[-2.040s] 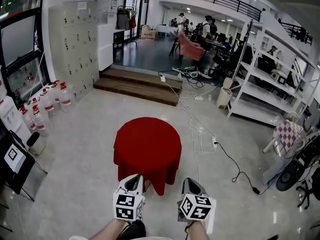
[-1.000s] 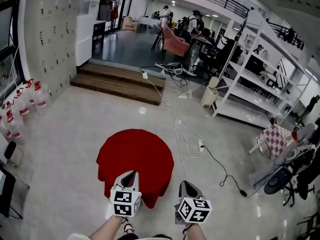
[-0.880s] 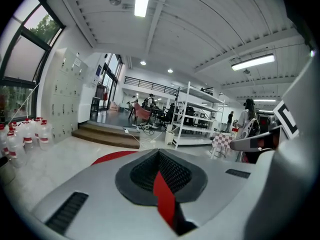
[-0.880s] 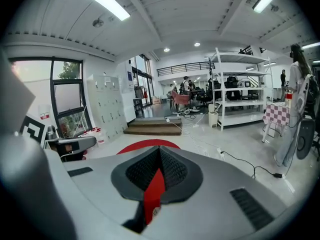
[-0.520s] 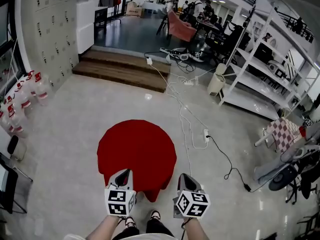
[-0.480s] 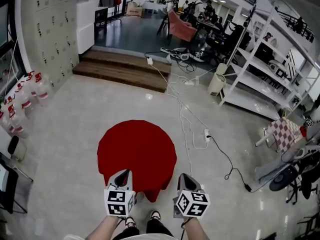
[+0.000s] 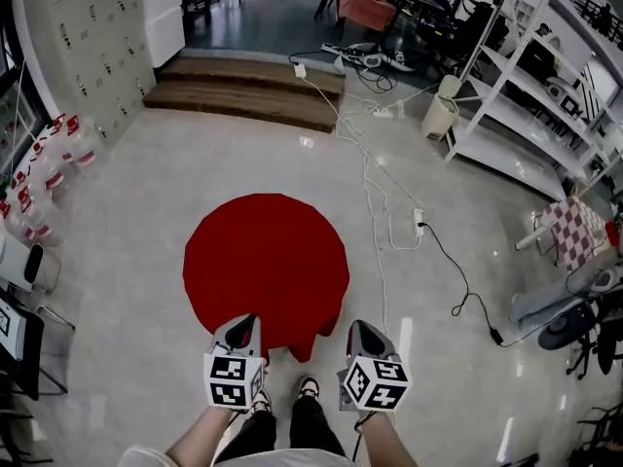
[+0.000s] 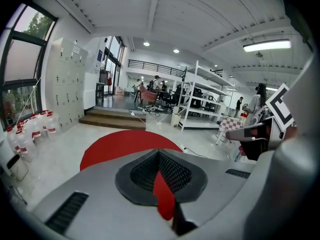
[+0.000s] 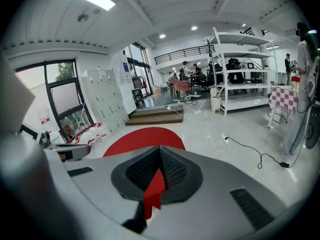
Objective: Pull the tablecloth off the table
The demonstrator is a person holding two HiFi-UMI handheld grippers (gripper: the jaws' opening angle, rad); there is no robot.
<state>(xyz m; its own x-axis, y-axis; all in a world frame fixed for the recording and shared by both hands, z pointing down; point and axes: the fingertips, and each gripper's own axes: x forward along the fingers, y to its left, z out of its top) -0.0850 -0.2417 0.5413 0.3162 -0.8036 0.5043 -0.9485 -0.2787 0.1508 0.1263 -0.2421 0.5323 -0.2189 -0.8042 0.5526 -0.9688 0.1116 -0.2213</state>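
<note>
The red tablecloth (image 7: 265, 261) drapes over the round tabletop ahead of and below me, and its near hem hangs down between my two grippers, so I judge the pull must come back toward my feet. My left gripper (image 7: 247, 321) hovers over that near hem and is the nearer one, while my right gripper (image 7: 358, 327) sits just off the cloth's right edge. Both sets of jaws are pressed together on nothing, with red showing only through the slit behind their tips.
</note>
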